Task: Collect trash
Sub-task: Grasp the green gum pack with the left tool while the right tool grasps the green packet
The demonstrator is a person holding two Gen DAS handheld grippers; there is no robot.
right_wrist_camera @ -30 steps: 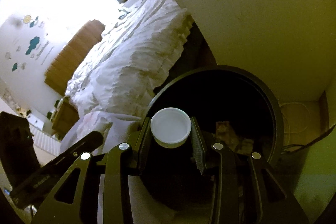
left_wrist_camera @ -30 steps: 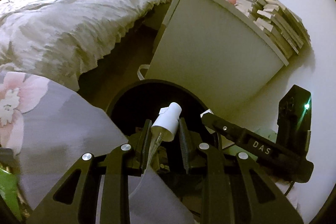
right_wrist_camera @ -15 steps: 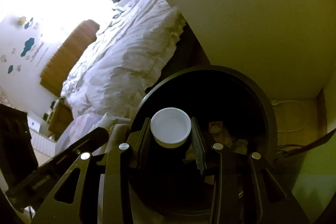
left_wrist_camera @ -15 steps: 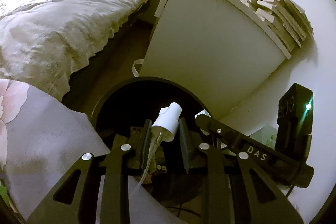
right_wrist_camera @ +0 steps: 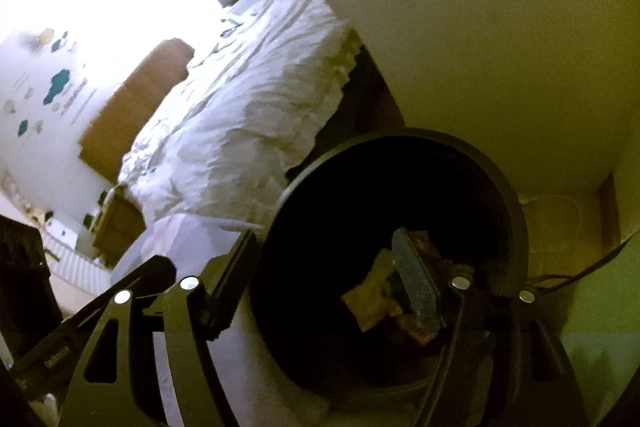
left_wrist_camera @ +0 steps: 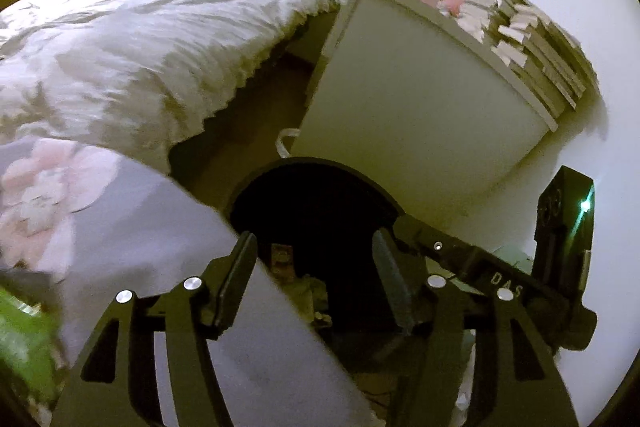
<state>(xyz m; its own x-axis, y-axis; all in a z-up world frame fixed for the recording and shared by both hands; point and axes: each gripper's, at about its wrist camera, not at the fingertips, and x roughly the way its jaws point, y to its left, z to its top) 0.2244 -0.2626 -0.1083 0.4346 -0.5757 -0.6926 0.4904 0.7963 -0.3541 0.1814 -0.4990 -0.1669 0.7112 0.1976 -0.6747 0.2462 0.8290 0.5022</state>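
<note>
while both grippers' fingers just opened, empty, above black bin [right_wrist_camera: 516,211].

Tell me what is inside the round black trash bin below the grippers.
Inside the round black trash bin, crumpled tan and brown scraps lie near the bottom, partly behind the right gripper's finger. The rest of the interior is too dark, so anything else there is hidden.
</note>
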